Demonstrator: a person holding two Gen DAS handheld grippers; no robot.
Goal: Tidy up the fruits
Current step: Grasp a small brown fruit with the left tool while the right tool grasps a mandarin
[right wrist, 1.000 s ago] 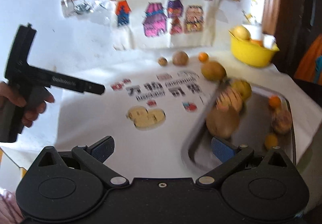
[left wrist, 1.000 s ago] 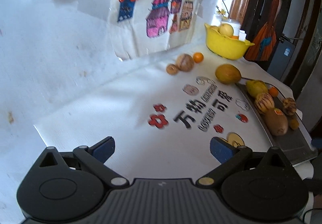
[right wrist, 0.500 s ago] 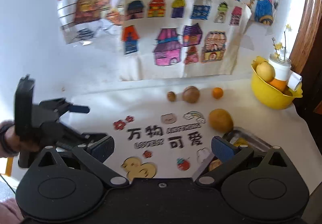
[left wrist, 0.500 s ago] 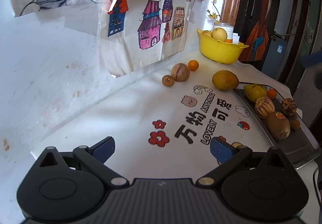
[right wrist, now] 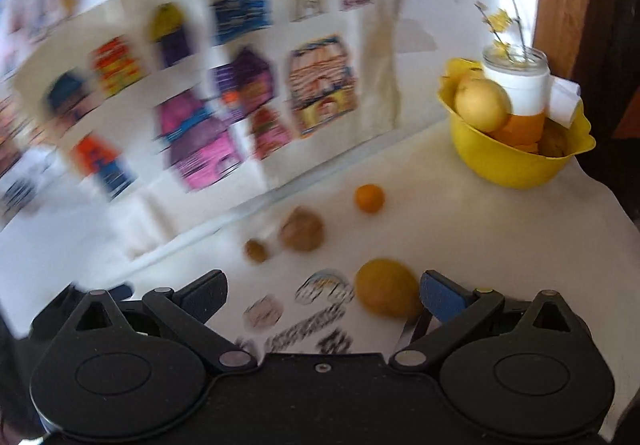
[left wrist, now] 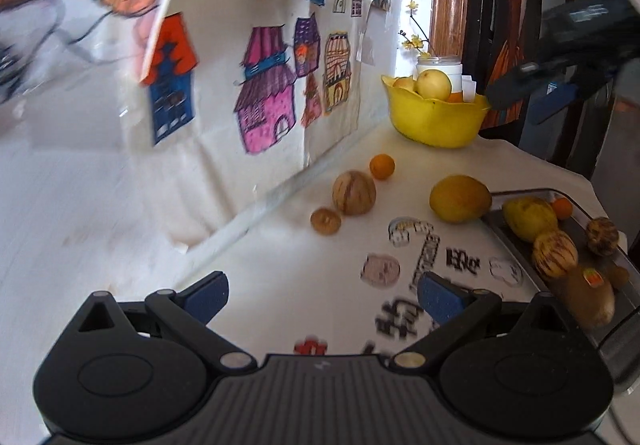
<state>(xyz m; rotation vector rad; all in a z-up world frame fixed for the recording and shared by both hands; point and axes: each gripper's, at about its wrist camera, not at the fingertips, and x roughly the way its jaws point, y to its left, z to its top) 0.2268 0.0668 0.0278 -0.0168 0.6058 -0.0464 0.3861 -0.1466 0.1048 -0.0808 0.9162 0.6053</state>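
Currently, from the left wrist view, we see our left hand-held gripper (left wrist: 322,295) released and empty above the white counter (left wrist: 280,257). A metal tray (left wrist: 618,309) at the right edge already holds several fruits, including a kiwi (left wrist: 590,299). Four remain loose on the counter: a mango (left wrist: 460,199) just beside the tray, an orange (left wrist: 382,166), a striped melon (left wrist: 354,192) and a small brown fruit (left wrist: 326,221).

From the blurred right wrist view, our right hand-held gripper (right wrist: 322,295) is likewise released, with the mango (right wrist: 386,289) nearest. A yellow bowl (right wrist: 516,161) behind holds more fruit. We judge the sorting partly done.
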